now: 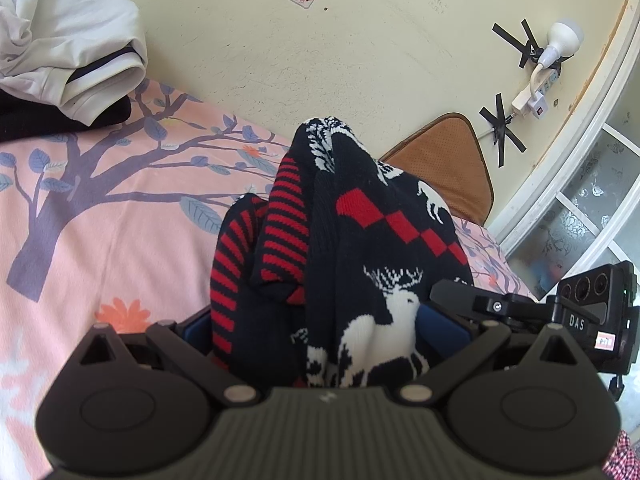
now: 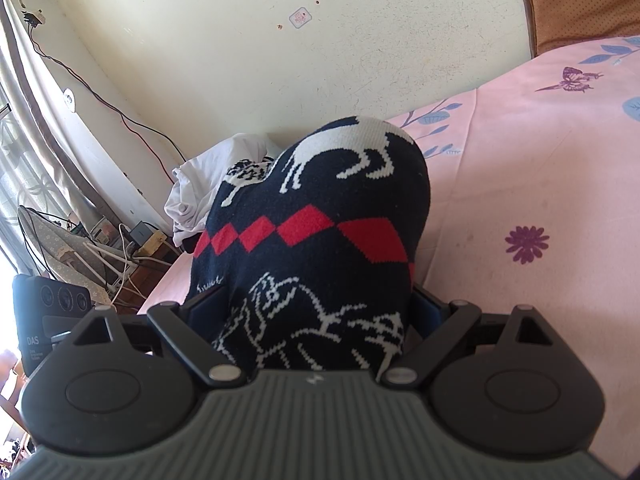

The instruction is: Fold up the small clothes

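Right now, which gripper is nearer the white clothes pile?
Left, as far as the views show. The left gripper has the white clothes pile on its left; the right gripper sits farther.

sweater (image 1: 360, 240) blocks ahead, bedsheet (image 1: 100, 208) open left

Sweater (image 1: 360, 240) hanging bunched between jaws of left gripper (image 1: 320, 332) and right gripper (image 2: 316, 320), above bed (image 1: 100, 208). Clothes pile (image 1: 60, 48) lying at bed's far left against wall (image 1: 320, 40); cushion (image 1: 444, 160) leaning behind sweater, right.
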The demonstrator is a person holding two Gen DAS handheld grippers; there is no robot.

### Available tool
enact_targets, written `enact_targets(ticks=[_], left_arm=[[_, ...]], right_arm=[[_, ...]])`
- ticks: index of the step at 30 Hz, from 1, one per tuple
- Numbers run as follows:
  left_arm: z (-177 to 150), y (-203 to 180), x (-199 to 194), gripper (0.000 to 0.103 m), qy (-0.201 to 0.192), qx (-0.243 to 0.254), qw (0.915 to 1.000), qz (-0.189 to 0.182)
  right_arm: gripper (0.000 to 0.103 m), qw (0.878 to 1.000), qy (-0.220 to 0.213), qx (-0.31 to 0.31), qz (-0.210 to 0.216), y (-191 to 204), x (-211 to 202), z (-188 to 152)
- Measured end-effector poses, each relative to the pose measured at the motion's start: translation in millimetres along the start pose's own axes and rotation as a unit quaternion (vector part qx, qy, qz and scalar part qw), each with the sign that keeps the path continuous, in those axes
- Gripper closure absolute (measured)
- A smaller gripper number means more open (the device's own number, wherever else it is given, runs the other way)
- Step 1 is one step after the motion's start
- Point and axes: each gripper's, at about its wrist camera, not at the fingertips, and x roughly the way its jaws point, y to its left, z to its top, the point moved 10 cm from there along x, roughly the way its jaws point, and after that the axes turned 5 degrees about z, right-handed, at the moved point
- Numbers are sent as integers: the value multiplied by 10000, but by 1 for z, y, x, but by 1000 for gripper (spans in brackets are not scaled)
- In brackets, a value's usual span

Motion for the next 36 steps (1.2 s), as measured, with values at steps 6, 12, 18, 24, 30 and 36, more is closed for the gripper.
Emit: enact_targets(ticks=[6, 12, 18, 24, 30, 36], left_arm=[[0, 0, 0, 0, -1, -8, 10000, -9], [1, 2, -1, 0, -14, -121, 9999, -78], [8, 15, -5, 0, -101, -718, 9965, -407], [19, 27, -17, 0, -570, -778, 9953, 14], [12, 20, -3, 0, -207, -525, 9982, 190], [1, -5, 5, 26, -41, 221, 9988, 446]], right_arm=[[8, 10000, 2, -2, 0, 0, 0, 0], [7, 10000, 22, -23, 1, 2, 0, -1], [7, 10000, 27, -27, 5, 2, 0, -1], [7, 10000, 40, -45, -6, 2, 0, -1], [6, 10000, 47, -66, -46, 2, 2, 0], [24, 9993, 171, -186, -276, 3, 8, 2]])
